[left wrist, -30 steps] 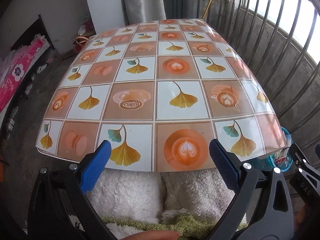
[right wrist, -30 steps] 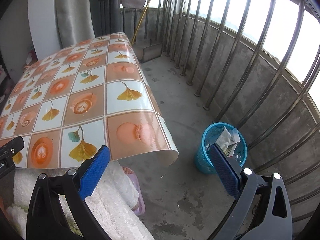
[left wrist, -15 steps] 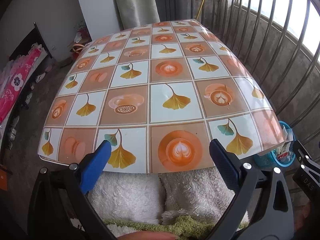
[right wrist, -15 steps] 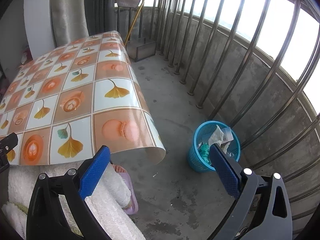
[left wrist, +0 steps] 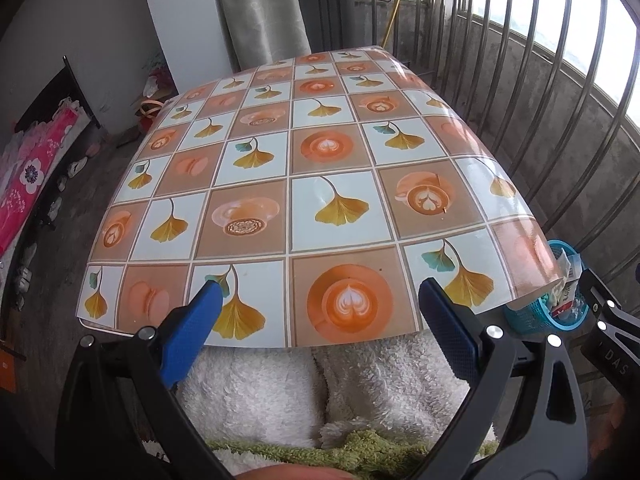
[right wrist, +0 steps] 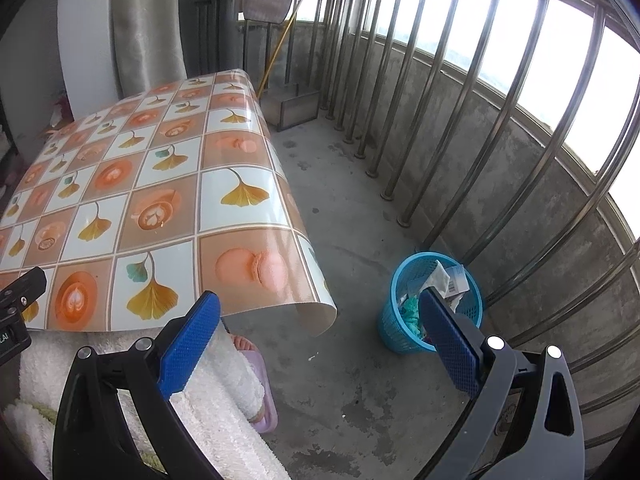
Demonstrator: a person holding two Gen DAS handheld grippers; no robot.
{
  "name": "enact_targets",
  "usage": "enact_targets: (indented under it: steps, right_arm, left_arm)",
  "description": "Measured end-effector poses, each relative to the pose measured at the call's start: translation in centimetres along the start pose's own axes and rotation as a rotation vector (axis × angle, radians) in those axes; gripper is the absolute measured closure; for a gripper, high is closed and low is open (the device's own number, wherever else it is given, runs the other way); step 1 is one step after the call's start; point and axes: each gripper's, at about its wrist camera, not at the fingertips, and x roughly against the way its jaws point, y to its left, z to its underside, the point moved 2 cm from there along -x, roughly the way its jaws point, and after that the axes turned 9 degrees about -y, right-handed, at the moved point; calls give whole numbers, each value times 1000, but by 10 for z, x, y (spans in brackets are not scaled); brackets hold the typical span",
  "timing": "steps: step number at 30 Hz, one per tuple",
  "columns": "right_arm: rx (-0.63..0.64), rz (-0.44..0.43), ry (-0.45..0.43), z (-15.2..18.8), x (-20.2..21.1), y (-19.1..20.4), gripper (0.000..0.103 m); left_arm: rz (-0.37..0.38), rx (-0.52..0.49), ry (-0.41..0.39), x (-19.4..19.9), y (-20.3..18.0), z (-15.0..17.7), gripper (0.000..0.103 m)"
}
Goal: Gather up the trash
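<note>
A blue mesh bin [right wrist: 404, 328] stands on the concrete floor by the railing, holding crumpled paper and wrappers [right wrist: 444, 280]. In the left wrist view the blue bin [left wrist: 536, 316] peeks out past the table's right front corner. My left gripper [left wrist: 320, 312] hangs open over the near edge of the table [left wrist: 336, 160], nothing between its blue pads. My right gripper [right wrist: 320, 320] is open too, held above the floor between the table corner and the bin, empty. The tablecloth carries a tile print of leaves and coffee cups, with no loose item on it.
A person's legs in white fluffy trousers [left wrist: 280, 392] and a purple slipper [right wrist: 260, 392] sit under the table's near edge. Steel railing bars [right wrist: 480, 152] line the right side. A metal dustpan box [right wrist: 292, 108] stands at the far wall. Pink bedding [left wrist: 24, 184] lies left.
Both grippers have drawn back and tilted up a little, so table and bin appear farther and lower. Both stay open and empty.
</note>
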Motion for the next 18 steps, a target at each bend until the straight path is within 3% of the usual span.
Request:
enact_targets:
  steps: [18]
  right_arm:
    - [-3, -2, -10, -3, 3, 1, 6]
  left_arm:
    - [0, -2, -10, 2, 0, -1, 9]
